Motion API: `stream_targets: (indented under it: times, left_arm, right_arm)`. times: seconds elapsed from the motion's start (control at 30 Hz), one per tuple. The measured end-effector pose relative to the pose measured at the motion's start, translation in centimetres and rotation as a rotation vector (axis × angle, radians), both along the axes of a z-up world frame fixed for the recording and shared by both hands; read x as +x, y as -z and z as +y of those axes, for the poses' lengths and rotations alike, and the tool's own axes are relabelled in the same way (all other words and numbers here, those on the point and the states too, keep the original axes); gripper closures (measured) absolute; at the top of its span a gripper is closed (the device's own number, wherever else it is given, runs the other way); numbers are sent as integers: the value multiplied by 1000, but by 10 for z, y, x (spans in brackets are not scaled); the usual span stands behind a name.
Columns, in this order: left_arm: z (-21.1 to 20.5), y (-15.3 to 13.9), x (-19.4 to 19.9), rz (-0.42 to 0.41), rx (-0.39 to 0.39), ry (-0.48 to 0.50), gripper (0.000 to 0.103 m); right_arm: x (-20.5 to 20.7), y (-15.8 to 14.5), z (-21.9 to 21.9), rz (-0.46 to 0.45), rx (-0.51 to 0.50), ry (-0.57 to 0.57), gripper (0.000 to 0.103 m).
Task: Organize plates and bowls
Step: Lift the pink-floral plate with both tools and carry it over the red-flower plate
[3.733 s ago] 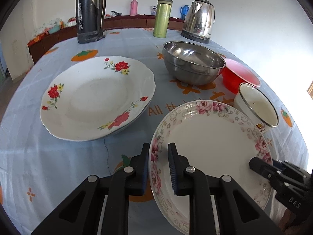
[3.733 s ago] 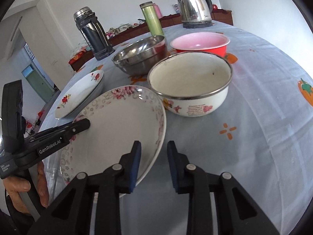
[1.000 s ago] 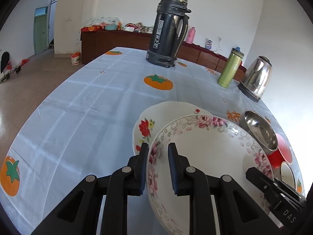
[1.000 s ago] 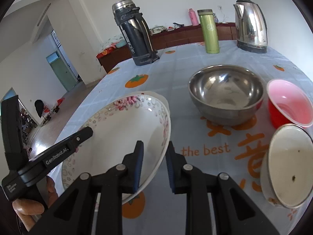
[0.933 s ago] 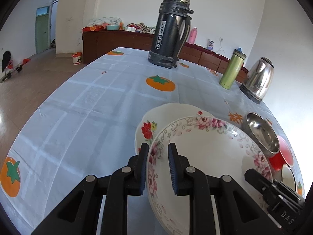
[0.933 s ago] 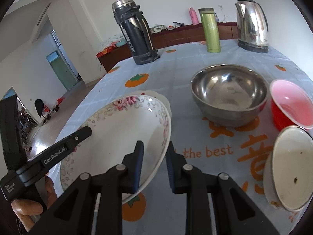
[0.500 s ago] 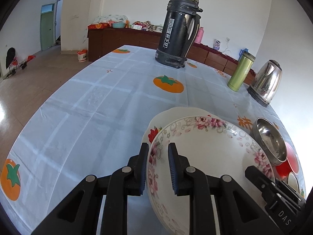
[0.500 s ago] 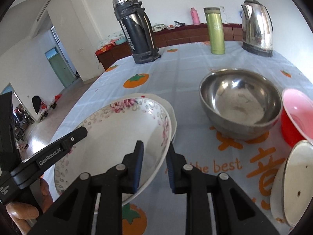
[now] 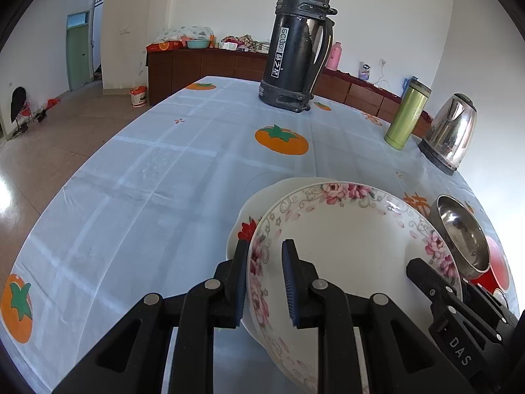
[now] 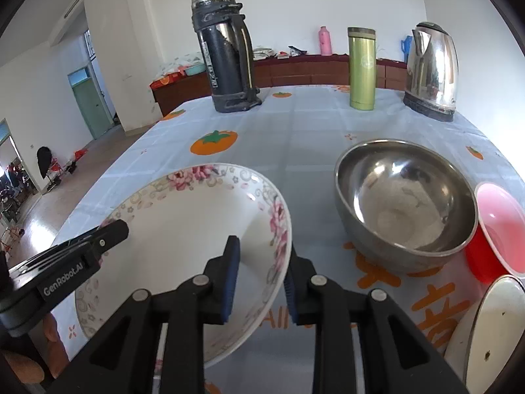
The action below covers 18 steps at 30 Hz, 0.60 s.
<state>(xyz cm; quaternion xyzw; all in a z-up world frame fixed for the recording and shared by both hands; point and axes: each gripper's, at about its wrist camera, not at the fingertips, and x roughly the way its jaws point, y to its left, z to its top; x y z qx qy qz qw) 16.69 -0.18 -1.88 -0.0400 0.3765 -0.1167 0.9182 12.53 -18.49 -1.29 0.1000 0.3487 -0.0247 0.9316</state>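
I hold a pink-flowered plate by two sides of its rim, above the table. My left gripper is shut on its near-left rim. My right gripper is shut on its right rim; the plate also shows in the right wrist view. A red-flowered plate lies right under it, only its left and far edge showing in the left wrist view. A steel bowl, a pink-red bowl and a white enamel bowl stand to the right.
A tall dark thermos, a green flask and a steel kettle stand at the far side of the table. The tablecloth is pale blue with orange fruit prints. The table's left edge drops to the floor.
Both grippers have carried the pink-flowered plate left, from beside the enamel bowl to over the red-flowered plate, which is now almost fully covered. Both grips are unchanged.
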Motion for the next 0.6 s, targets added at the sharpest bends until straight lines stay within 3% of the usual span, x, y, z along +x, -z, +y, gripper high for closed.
stream_targets:
  times: [0.2,0.4,0.5,0.6]
  left_arm:
    - [-9,0,0,-34,58,-14,82]
    - [-10,1,2,-51,69,-32,82]
    - [-12,1,2,-61,85,-36,80]
    - [-14,1,1,-78,107,-48,80]
  right_arm:
    - [8,3,3,-5,-50,2,71]
    - [21,7,-2,20,-18,4,70]
    - [25,8,-2,25,-9,-3,64]
    - [32,10,4,40,-18,-21,53]
